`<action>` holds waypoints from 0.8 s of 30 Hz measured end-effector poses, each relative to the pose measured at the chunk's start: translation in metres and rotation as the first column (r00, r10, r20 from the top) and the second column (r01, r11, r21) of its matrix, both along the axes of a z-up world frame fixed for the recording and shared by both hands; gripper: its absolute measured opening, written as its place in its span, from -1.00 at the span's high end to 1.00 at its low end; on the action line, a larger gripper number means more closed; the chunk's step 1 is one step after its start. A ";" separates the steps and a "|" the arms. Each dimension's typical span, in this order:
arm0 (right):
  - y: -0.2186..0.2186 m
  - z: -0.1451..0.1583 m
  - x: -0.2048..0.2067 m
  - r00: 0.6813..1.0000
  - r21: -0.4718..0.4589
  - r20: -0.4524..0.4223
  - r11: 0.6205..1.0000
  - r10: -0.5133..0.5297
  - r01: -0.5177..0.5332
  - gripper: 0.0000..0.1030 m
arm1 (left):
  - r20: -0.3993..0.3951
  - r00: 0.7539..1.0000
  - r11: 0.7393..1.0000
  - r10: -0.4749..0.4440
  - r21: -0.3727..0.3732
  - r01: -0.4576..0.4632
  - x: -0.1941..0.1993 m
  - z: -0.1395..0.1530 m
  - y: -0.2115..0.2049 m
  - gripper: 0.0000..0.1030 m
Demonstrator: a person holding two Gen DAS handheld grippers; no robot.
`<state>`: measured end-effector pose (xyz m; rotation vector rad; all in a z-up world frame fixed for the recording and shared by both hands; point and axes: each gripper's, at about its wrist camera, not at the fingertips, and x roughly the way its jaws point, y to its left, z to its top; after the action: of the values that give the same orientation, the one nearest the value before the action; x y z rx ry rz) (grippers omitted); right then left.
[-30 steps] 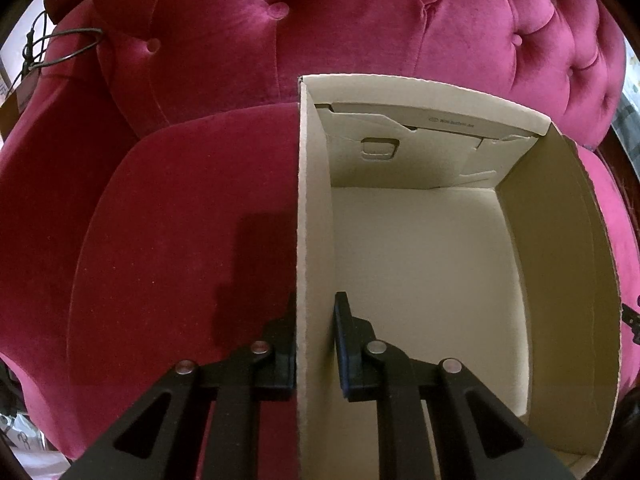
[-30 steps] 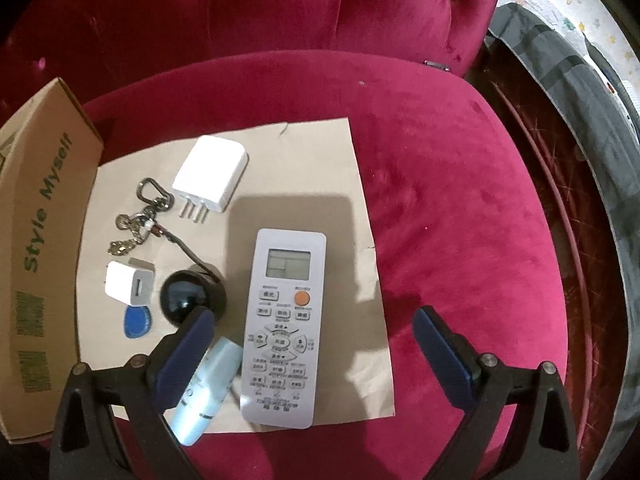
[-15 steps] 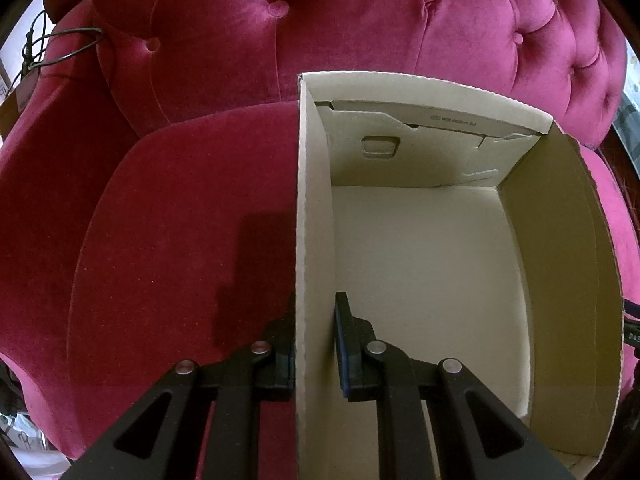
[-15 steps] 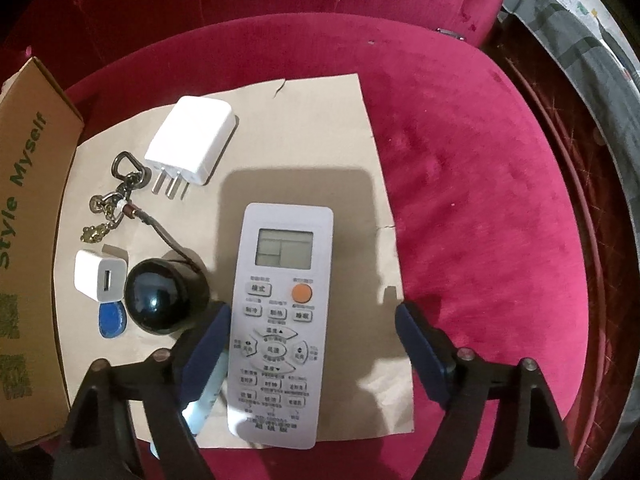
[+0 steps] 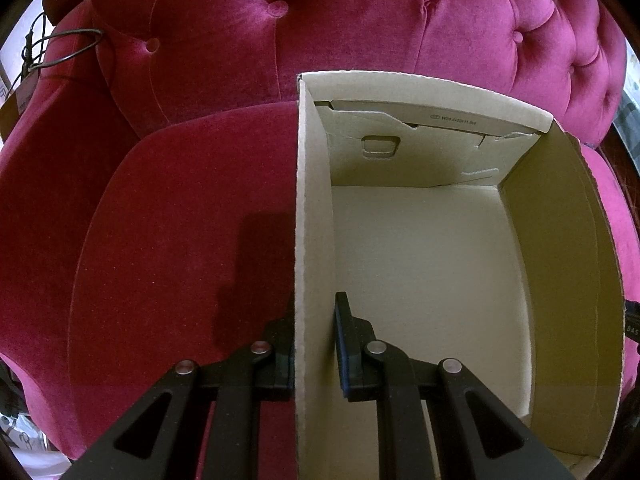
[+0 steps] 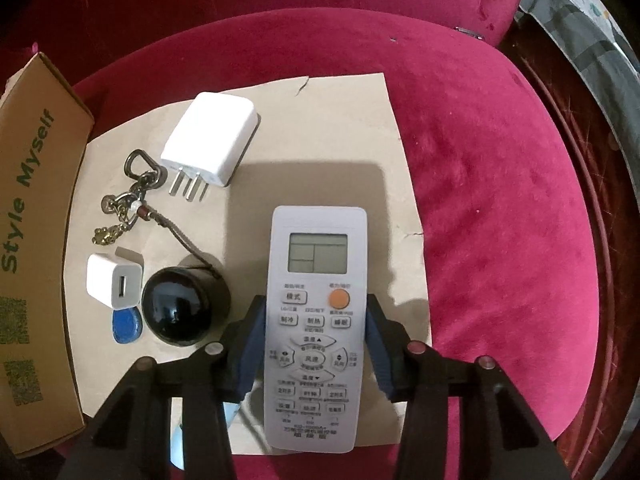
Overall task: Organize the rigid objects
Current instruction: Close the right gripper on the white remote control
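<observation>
My left gripper [image 5: 314, 344] straddles the near wall of the cardboard box [image 5: 312, 240], so that wall hides my outer finger's pad, and the box's near corner runs off the bottom of the frame. At far right a dark thing [image 5: 632, 326] is cut by the edge; I cannot tell what it is. In my right view, the remote control [image 6: 316, 320] sits between my closing jaws, its sides covering the pads. A pale blue object [image 6: 228, 420] at lower left is mostly behind my finger. The blue tag [image 6: 126, 326] is partly under the black round thing [image 6: 178, 310]. The remote's button labels are too small to read.
</observation>
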<state>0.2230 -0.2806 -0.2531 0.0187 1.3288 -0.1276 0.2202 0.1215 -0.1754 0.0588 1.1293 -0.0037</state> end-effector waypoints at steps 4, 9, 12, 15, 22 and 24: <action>0.006 0.006 -0.003 1.000 -0.010 0.018 1.000 -0.007 0.007 0.04 | 0.000 1.000 1.000 0.001 -0.001 -0.001 0.000 0.000 0.000 0.69; 0.007 0.009 -0.004 0.999 -0.006 0.030 1.000 -0.019 0.020 0.05 | -0.001 1.000 1.000 0.001 -0.001 -0.001 0.000 0.000 0.000 0.69; 0.007 0.012 -0.004 0.999 -0.010 0.037 1.000 -0.027 0.028 0.05 | -0.001 1.000 1.000 0.001 -0.002 -0.001 0.000 0.000 0.000 0.69; 0.009 0.020 -0.006 0.999 -0.011 0.045 1.000 -0.028 0.028 0.05 | -0.001 1.000 1.000 0.001 -0.003 -0.001 0.000 0.000 0.000 0.69; 0.021 0.046 -0.007 0.997 -0.021 0.078 1.000 -0.017 0.018 0.05 | 0.000 1.000 1.000 -0.002 0.000 0.002 -0.001 -0.001 0.001 0.69; 0.024 0.053 -0.010 0.996 -0.022 0.087 1.000 -0.010 0.012 0.05 | 0.001 1.000 1.000 -0.004 0.001 0.004 -0.001 -0.001 0.000 0.69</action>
<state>0.2126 -0.2566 -0.1999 0.0122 1.2409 -0.1500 0.2192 0.1219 -0.1762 0.0617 1.1281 -0.0070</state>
